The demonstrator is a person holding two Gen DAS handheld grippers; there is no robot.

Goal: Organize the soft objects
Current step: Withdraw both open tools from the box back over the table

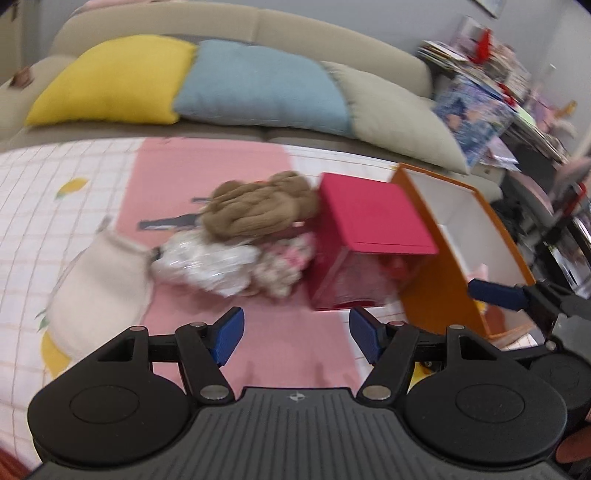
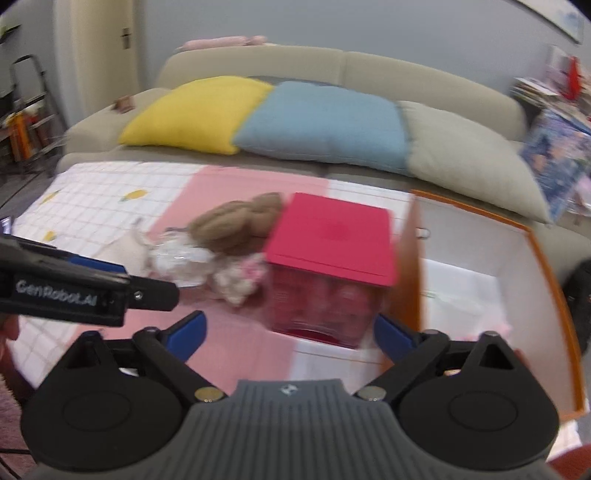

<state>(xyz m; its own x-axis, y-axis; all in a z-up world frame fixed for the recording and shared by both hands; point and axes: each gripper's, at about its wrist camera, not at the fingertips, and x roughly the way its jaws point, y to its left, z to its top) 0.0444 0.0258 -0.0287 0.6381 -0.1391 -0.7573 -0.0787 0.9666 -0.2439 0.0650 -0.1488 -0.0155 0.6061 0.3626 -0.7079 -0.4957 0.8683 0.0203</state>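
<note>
Here both tongs, left [image 1: 296, 334] and right [image 2: 291, 338], gape wide and empty, the soft pile [image 1: 236, 243] lying just beyond them.

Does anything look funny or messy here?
Yes. The red box sits tilted, leaning toward the orange box instead of lying flat. Beside it, the brown yarn and other soft things lie heaped together.

I see a beige sofa [image 2: 343, 62] against a grey wall [image 2: 332, 22]. It carries yellow [image 2: 195, 114], blue [image 2: 325, 122] and grey [image 2: 469, 158] cushions. A door [image 2: 96, 48] stands left; cluttered shelves [image 1: 491, 70] stand right.
</note>
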